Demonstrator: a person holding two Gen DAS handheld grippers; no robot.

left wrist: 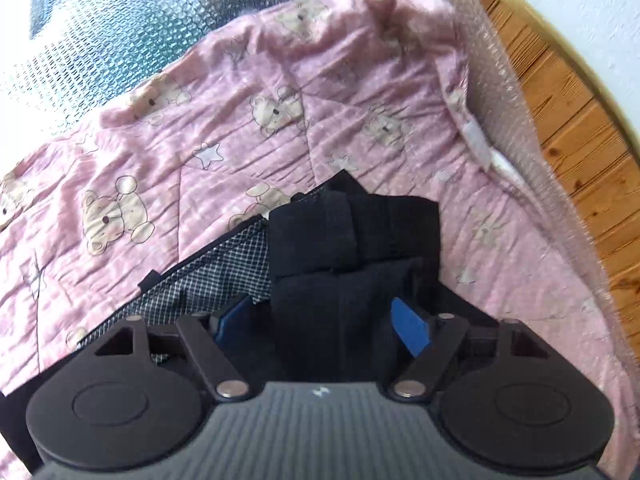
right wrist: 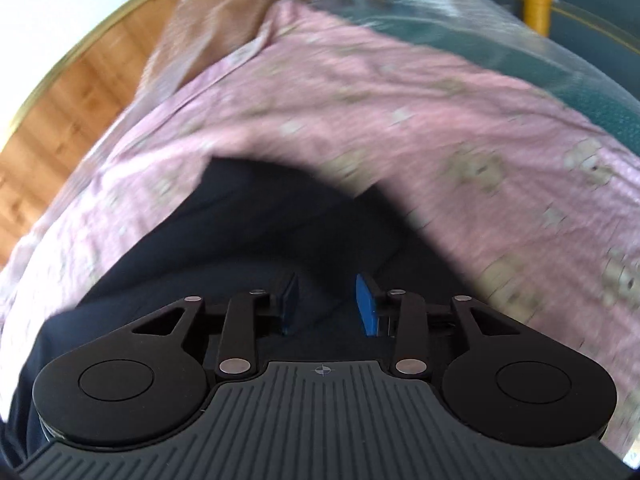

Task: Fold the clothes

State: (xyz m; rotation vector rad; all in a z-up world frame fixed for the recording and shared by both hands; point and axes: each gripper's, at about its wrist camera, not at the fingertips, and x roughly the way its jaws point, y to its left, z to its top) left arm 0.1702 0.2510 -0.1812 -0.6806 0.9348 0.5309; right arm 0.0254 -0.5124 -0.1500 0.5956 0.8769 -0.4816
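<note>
Partly bunched, dark navy garment with checked lining (left wrist: pixel 344 248) on pink bear-print quilt (left wrist: pixel 280 128); left gripper (left wrist: pixel 324 320) clamping it, right gripper (right wrist: pixel 326 304) parted above it. Fold stage unclear.

1. Quilt (left wrist: pixel 248 128): pink, with beige teddy bears and white stars.
2. Garment (left wrist: pixel 344 264): dark navy, checked black-and-white lining.
3. Tongs' pads (left wrist: pixel 408 328): bright blue.
4. Floor (left wrist: pixel 576 160): orange-brown wood planks.

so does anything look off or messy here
Only slightly: the dark garment is bunched between the left tongs, its checked lining turned outward. The pink blanket lies rumpled. Nothing looks damaged.
</note>
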